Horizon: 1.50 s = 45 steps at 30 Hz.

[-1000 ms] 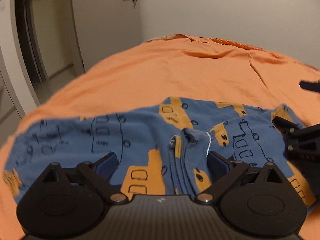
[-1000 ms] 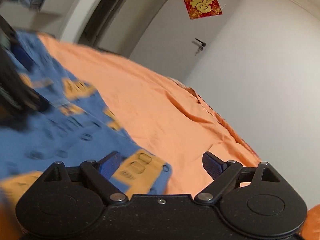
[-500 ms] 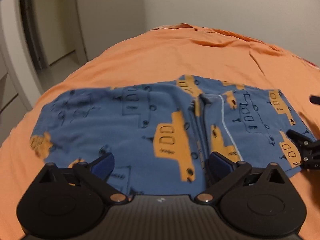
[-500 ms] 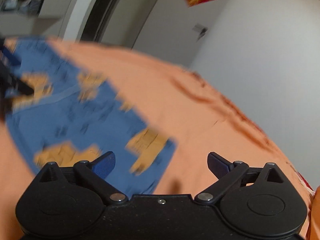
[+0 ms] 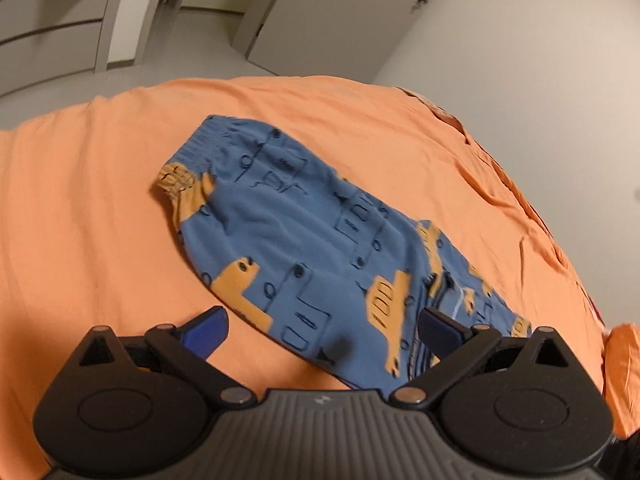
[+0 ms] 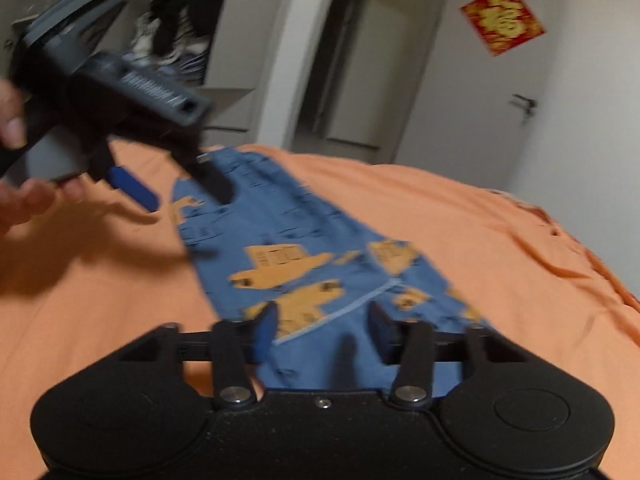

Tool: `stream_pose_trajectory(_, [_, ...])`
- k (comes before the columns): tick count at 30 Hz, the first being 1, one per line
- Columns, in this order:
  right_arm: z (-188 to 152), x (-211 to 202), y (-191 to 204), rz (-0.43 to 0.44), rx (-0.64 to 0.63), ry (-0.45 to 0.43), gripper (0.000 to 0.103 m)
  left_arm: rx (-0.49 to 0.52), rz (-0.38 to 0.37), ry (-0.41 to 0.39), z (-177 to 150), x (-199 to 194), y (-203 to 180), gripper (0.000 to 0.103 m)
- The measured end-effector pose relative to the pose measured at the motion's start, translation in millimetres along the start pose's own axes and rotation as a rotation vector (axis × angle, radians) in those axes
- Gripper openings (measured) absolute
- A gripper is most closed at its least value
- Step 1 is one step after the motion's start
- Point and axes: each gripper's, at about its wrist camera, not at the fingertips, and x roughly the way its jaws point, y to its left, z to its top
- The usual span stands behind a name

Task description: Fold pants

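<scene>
The blue pants (image 5: pixel 304 240) with orange truck prints lie flat on the orange bed sheet (image 5: pixel 88 216), apparently folded lengthwise, with the waistband (image 5: pixel 204 140) at the far end. My left gripper (image 5: pixel 324 328) hovers open over the pants' near edge, with nothing pinched. In the right wrist view the pants (image 6: pixel 320 248) run away from me. My right gripper (image 6: pixel 324 330) hangs over their near end; its jaws are closing, with a gap still between the pads and only fabric below. A hand (image 6: pixel 20 200) holds the left gripper (image 6: pixel 190 200) open above the waistband end.
A white door (image 6: pixel 472 92) with a handle and a red decoration (image 6: pixel 502 20) stands behind the bed. An open wardrobe (image 6: pixel 176 36) with clothes is at the back left. A wall (image 5: pixel 560 60) runs along the bed's far side. Bare sheet (image 6: pixel 460 216) surrounds the pants.
Both grippers have pulled back and risen off the pants, which now lie flat and free. The left view has rolled. The right jaws have narrowed from wide open.
</scene>
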Motion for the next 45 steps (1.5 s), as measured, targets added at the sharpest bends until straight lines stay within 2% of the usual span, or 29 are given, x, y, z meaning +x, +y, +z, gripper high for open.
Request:
stream_pose_trajectory(2, [3.0, 6.8, 11.2, 0.025, -0.004, 0.010, 0.023, -0.010, 0.004, -0.003, 1.0, 5.2, 3.7, 0.102])
stream_pose_trajectory(4, [4.7, 6.8, 15.2, 0.032, -0.009, 0.018, 0.020, -0.010, 0.004, -0.004, 0.9, 8.2, 3.6, 0.102])
stream_pose_trajectory(6, [4.6, 1.1, 15.2, 0.044, -0.004, 0.022, 0.021, 0.002, -0.009, -0.004, 0.1, 9.4, 0.4, 0.103])
stream_pose_trajectory(9, [2.7, -7.1, 16.0, 0.060, -0.010, 0.031, 0.029, 0.035, -0.026, -0.013, -2.5, 7.4, -7.1, 0.103])
stream_pose_trajectory(13, [-5.2, -0.5, 22.0, 0.049, -0.033, 0.052, 0.029, 0.079, -0.021, -0.025, -5.0, 6.2, -15.5, 0.103])
stream_pose_trajectory(24, [0.1, -3.6, 9.6, 0.048, 0.089, 0.014, 0.029, 0.128, 0.031, -0.028, -8.0, 11.6, -18.3, 0.103])
stream_pose_trajectory(28, [-1.8, 2.1, 14.5, 0.036, 0.070, 0.039, 0.028, 0.101, 0.104, -0.061, -4.6, 11.5, -10.4, 0.103])
stream_pose_trajectory(29, [-2.4, 2.7, 16.0, 0.034, 0.064, 0.039, 0.024, 0.088, 0.122, -0.070, -3.5, 11.6, -6.8, 0.103])
stream_pose_trajectory(30, [-2.4, 2.9, 17.7, 0.033, 0.057, 0.038, 0.015, 0.072, 0.137, -0.075, -2.5, 11.6, -3.7, 0.103])
stream_pose_trajectory(33, [0.0, -0.3, 18.2, 0.038, 0.072, 0.025, 0.005, 0.010, 0.149, -0.083, 3.5, 9.8, 7.5, 0.103])
stream_pose_trajectory(38, [8.1, -14.6, 15.2, 0.055, 0.095, -0.011, 0.004, -0.053, 0.175, -0.123, 9.7, 1.7, 21.0, 0.103])
stream_pose_trajectory(43, [-0.1, -0.3, 23.8, 0.105, 0.049, 0.089, 0.006, -0.105, 0.210, -0.136, 16.3, 0.7, 36.0, 0.103])
stream_pose_trajectory(44, [-0.8, -0.2, 23.6, 0.107, 0.038, 0.084, 0.009, -0.111, 0.217, -0.136, 17.4, 1.1, 38.6, 0.103])
stream_pose_trajectory(45, [1.4, -2.2, 21.1, 0.113, 0.043, 0.072, 0.018, -0.114, 0.220, -0.141, 18.3, 1.1, 40.4, 0.103])
